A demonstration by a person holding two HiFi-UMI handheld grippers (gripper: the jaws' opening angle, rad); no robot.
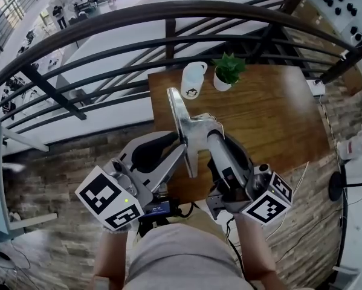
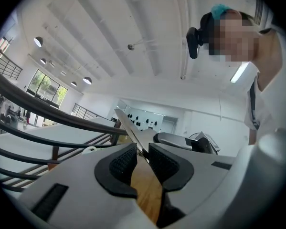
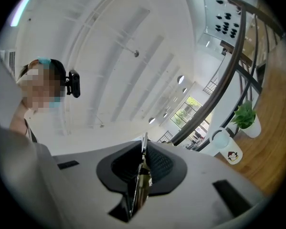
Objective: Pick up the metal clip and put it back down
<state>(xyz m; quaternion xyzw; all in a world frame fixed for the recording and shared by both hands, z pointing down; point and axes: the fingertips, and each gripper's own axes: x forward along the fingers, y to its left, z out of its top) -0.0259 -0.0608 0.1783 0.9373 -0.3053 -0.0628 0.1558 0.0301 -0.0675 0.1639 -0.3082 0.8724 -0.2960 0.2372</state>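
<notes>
The metal clip (image 1: pixel 179 115) is a long shiny strip with a flat plate, held in the air over the wooden table (image 1: pixel 277 119). My left gripper (image 1: pixel 183 151) is shut on its lower part from the left. My right gripper (image 1: pixel 208 133) is shut on the plate from the right. In the left gripper view the thin metal strip (image 2: pixel 129 128) runs up and away from between the dark pads of the left gripper (image 2: pixel 143 159). The right gripper view shows the clip's edge (image 3: pixel 143 144) pinched in the right gripper (image 3: pixel 143 168).
A white mug (image 1: pixel 193 79) with a cartoon print and a small potted plant (image 1: pixel 228 70) stand at the table's far edge. A black railing (image 1: pixel 108 26) curves behind the table. Cables lie on the floor near the person's feet.
</notes>
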